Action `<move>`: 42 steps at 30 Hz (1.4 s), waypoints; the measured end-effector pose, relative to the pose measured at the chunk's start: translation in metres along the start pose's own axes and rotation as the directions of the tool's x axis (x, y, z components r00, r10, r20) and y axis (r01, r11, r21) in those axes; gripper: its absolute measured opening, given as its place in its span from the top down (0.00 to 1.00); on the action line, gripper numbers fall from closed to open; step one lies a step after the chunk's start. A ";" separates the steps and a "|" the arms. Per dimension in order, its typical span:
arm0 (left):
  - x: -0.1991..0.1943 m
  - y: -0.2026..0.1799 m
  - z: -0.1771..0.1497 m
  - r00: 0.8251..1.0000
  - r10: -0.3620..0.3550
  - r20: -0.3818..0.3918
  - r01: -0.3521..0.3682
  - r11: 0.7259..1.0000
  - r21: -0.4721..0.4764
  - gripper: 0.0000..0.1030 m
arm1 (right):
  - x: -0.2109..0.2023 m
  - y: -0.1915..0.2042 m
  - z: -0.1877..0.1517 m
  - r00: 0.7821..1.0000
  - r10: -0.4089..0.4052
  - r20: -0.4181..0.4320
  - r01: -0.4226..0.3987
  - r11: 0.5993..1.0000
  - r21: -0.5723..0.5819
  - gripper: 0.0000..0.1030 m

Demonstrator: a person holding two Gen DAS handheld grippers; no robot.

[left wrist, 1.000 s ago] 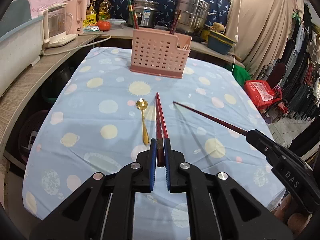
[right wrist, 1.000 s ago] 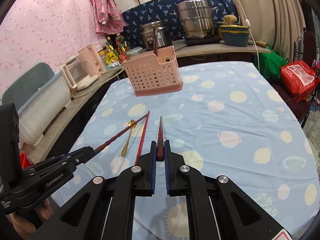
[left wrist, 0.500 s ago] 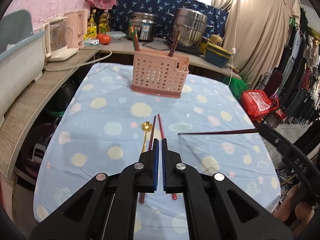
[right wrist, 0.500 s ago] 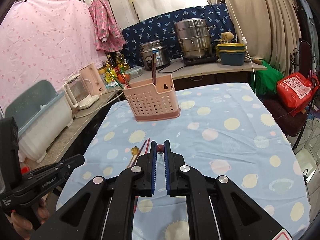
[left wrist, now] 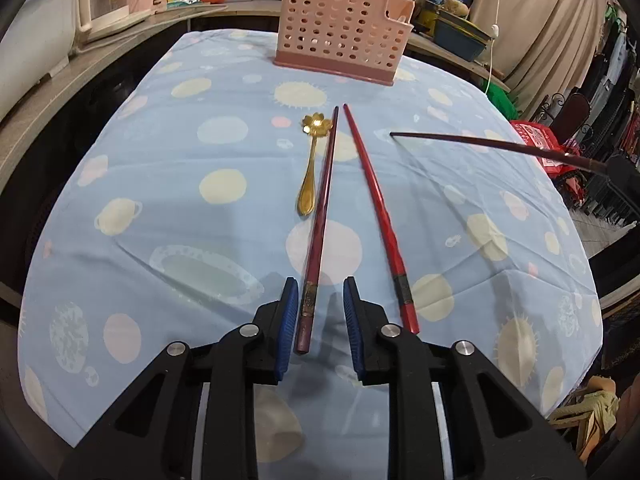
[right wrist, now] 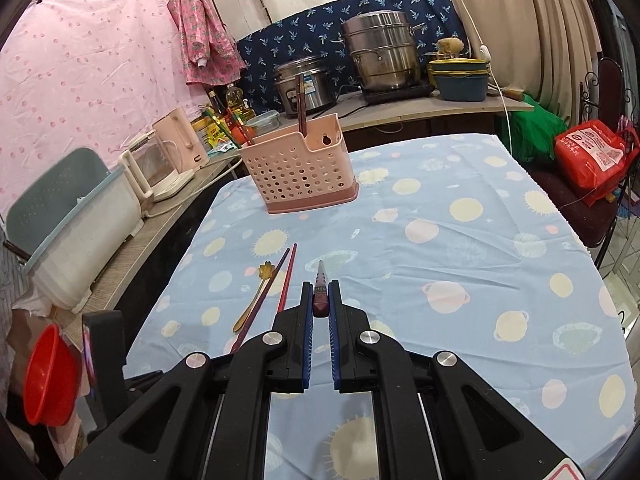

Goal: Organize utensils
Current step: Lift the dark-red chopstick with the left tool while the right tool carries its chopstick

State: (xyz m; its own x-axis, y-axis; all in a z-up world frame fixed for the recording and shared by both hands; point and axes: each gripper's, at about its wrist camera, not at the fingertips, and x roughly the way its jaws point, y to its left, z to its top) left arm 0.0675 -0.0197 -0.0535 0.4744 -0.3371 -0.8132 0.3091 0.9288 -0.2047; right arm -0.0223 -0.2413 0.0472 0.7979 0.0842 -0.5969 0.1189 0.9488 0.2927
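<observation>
- Left wrist view: the left gripper (left wrist: 320, 312) sits low at centre, its jaws just opened, pads spread either side of a dark red chopstick (left wrist: 320, 208) lying on the blue tablecloth (left wrist: 160, 184); the pads are not pressing it.
- A brighter red chopstick (left wrist: 376, 204) lies just right of it, a gold flower spoon (left wrist: 310, 168) just left.
- The pink utensil basket (left wrist: 340, 32) stands at top centre.
- Right wrist view: the right gripper (right wrist: 321, 304) at lower centre pinches a third chopstick (right wrist: 321, 288), seen end-on.

Steel pots (right wrist: 380, 56), a pink kettle (right wrist: 178, 136), a red bag (right wrist: 588, 156), perhaps oil bottles (right wrist: 236, 100).
</observation>
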 end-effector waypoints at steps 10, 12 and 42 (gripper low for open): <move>0.001 -0.006 -0.002 1.000 -0.023 -0.018 0.024 1.000 0.011 0.93 | 0.001 0.004 -0.003 1.000 0.003 -0.005 -0.003 1.000 -0.004 0.93; -0.004 -0.008 0.000 1.000 -0.022 -0.007 0.022 1.000 0.009 0.93 | 0.000 0.005 -0.003 1.000 0.003 -0.001 -0.003 1.000 -0.004 0.93; -0.161 -0.045 0.229 0.894 -0.050 0.445 -0.004 0.993 0.121 0.93 | -0.006 0.046 0.178 0.977 0.079 0.196 -0.051 0.988 -0.145 0.93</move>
State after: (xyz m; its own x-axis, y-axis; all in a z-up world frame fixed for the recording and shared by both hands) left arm 0.1665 -0.0425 0.2112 0.7754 -0.4168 -0.4744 0.4042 0.9048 -0.1341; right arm 0.0836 -0.2522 0.1970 0.9049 0.0980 -0.4141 -0.0092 0.9774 0.2114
